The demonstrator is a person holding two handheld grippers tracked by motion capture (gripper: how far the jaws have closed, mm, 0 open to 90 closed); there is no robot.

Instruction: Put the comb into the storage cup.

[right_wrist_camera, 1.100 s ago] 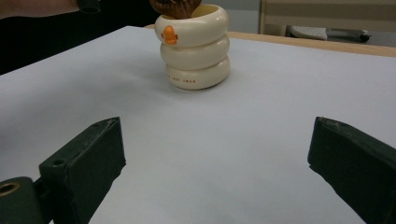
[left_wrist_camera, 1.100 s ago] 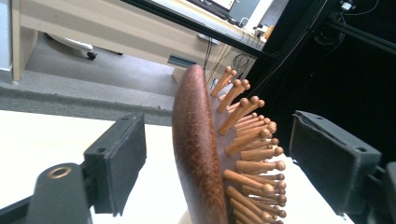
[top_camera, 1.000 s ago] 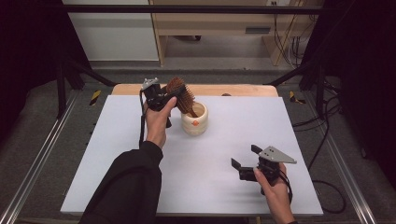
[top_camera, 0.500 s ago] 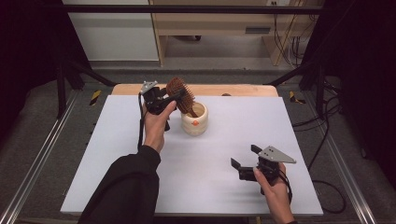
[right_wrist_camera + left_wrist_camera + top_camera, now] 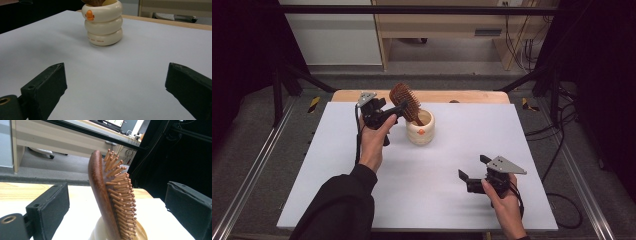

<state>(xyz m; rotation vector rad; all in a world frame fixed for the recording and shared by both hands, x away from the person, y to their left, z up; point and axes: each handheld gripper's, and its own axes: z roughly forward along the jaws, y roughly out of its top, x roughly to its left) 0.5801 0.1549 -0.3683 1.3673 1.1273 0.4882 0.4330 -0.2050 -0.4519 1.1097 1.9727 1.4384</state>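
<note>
Progress: one hairbrush (image 5: 106, 195) stands handle-down in one cream cup (image 5: 420, 128) near the far edge of the worktop (image 5: 437, 185); placement appears complete. The left tool (image 5: 396, 111) brackets the brush head. Its jaws have just been opening and now stand wide, pads clear of the wood on both sides. Remaining, by estimate: withdraw the left tool. The right tool (image 5: 471, 174) rests on the near right of the worktop, jaws wide, nothing between them. Count: one brush, one cup, two tools.
</note>
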